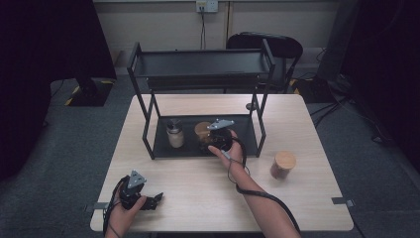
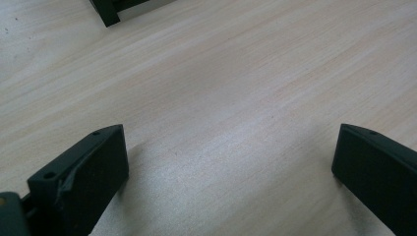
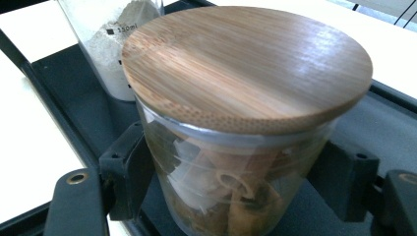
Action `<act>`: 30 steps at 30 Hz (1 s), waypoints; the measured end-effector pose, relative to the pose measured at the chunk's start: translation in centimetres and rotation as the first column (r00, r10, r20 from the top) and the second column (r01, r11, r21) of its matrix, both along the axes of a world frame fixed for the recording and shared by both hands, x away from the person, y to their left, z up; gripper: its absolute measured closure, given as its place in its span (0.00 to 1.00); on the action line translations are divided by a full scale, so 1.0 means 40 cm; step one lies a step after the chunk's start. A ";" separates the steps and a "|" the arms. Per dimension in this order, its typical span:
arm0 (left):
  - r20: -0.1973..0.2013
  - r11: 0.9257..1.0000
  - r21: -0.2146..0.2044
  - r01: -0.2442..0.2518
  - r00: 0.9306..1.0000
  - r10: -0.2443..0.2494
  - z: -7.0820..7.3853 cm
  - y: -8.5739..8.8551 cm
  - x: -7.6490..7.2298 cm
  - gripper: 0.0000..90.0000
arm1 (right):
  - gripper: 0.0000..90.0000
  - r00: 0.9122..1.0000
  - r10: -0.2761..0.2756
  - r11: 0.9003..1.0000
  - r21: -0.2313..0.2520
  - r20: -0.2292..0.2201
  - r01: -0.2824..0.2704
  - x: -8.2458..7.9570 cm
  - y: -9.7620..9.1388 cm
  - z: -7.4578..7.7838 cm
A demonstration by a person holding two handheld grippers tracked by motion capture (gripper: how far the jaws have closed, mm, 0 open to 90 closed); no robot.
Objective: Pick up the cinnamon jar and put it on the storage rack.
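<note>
Glass jar with a round bamboo lid, packed with brown curled bark pieces, sits on the lower tray of the black metal two-tier rack on the pale wooden table, and the right gripper has its two black jaws clamped on the glass just under the lid. My worry is the smooth curved wall: the pads bite only a narrow band of it, so a tilt of the wrist could let the jar swivel or slide down between them. It also stands close to a clear bottle of white powder on the same tray, and a careless sideways move might knock that over. Lifting too high under the top shelf risks bumping it, and the lid looks merely set in place, so it could pop off if jolted. A second bamboo-lidded jar waits on the table, well apart to the right. The left gripper rests near the table's front edge with its jaws spread wide, holding nothing. The only writing I can read is "350ml" printed on the powder bottle.
</note>
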State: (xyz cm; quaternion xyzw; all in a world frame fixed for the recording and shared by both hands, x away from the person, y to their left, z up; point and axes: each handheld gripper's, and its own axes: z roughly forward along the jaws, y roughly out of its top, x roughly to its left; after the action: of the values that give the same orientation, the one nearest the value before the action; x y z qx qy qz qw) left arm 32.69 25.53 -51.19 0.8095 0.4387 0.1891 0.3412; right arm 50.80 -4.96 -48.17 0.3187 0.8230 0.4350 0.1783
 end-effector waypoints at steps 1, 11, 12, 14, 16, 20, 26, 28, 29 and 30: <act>0.000 1.000 0.000 0.000 1.000 0.000 0.000 0.000 0.000 0.00 | 0.28 1.000 0.000 1.000 0.000 0.000 0.000 0.000 0.000 0.000; 0.000 1.000 0.000 0.000 1.000 0.000 0.000 0.000 0.000 0.00 | 0.28 1.000 0.001 1.000 0.002 -0.001 -0.001 0.006 0.007 -0.004; 0.000 1.000 0.000 0.000 1.000 0.000 0.000 0.000 0.000 0.00 | 0.28 1.000 0.000 1.000 0.003 0.000 0.000 0.005 0.008 -0.005; 0.000 1.000 0.000 0.000 1.000 0.000 0.000 0.000 0.000 0.00 | 0.28 1.000 -0.001 1.000 0.010 -0.001 0.001 0.006 0.010 -0.006; 0.000 1.000 0.000 0.000 1.000 0.000 0.000 0.000 0.000 0.00 | 0.28 1.000 -0.006 1.000 0.020 -0.006 0.006 0.007 0.012 -0.008; 0.000 1.000 0.000 0.000 1.000 0.000 0.000 0.000 0.000 0.00 | 0.28 1.000 -0.012 1.000 0.023 -0.005 0.012 0.010 0.019 -0.010; 0.000 1.000 0.000 0.000 1.000 0.000 0.000 0.000 0.000 0.00 | 0.28 1.000 -0.018 0.999 0.027 -0.007 0.018 0.015 0.023 -0.011; 0.000 1.000 0.000 0.000 1.000 0.000 0.000 0.000 0.000 0.00 | 0.28 1.000 -0.017 1.000 0.026 -0.005 0.017 0.016 0.025 -0.012; 0.000 1.000 0.000 0.000 1.000 0.000 0.000 0.000 0.000 0.00 | 0.28 1.000 -0.020 0.999 0.029 -0.005 0.020 0.017 0.027 -0.012; 0.000 1.000 0.000 0.000 1.000 0.000 0.000 0.000 0.000 0.00 | 0.28 1.000 -0.021 0.999 0.031 -0.004 0.021 0.018 0.028 -0.013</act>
State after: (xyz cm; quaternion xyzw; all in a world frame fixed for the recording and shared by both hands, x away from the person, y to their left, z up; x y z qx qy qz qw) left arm 32.69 25.53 -51.19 0.8095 0.4388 0.1891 0.3413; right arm 51.50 -3.85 -48.69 0.3308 0.8131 0.4454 0.1761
